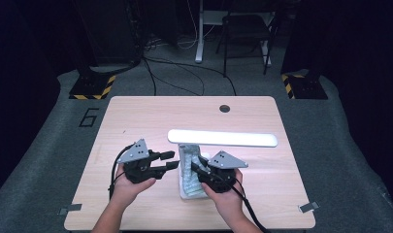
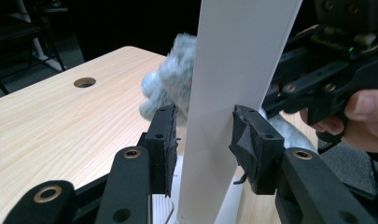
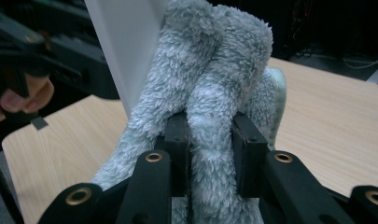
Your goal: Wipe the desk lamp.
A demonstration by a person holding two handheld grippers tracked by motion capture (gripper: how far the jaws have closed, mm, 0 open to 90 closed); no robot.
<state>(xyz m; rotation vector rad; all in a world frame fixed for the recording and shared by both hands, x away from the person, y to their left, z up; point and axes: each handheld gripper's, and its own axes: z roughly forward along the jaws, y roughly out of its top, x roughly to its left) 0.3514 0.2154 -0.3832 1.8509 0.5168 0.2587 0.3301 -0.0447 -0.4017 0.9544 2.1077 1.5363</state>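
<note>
A white desk lamp stands near the table's front middle, its long head (image 1: 222, 138) level above its flat base (image 1: 184, 194). My left gripper (image 1: 173, 160) comes in from the left and is shut on the lamp's upright post (image 2: 224, 93), one pad on each side. A fluffy grey-blue cloth (image 1: 190, 170) hangs against the post on its right side. My right gripper (image 3: 210, 135) is shut on a fold of this cloth (image 3: 210, 70), pressing it beside the post (image 3: 126, 51). In the left gripper view the cloth (image 2: 170, 84) bulges out behind the post.
The light wooden table (image 1: 136, 116) has a round cable hole (image 1: 225, 108) near its far edge. Beyond it are a chair (image 1: 245, 29), floor cables (image 1: 184, 73) and two stand bases with yellow-black stripes (image 1: 92, 87). Both hands are close together at the lamp.
</note>
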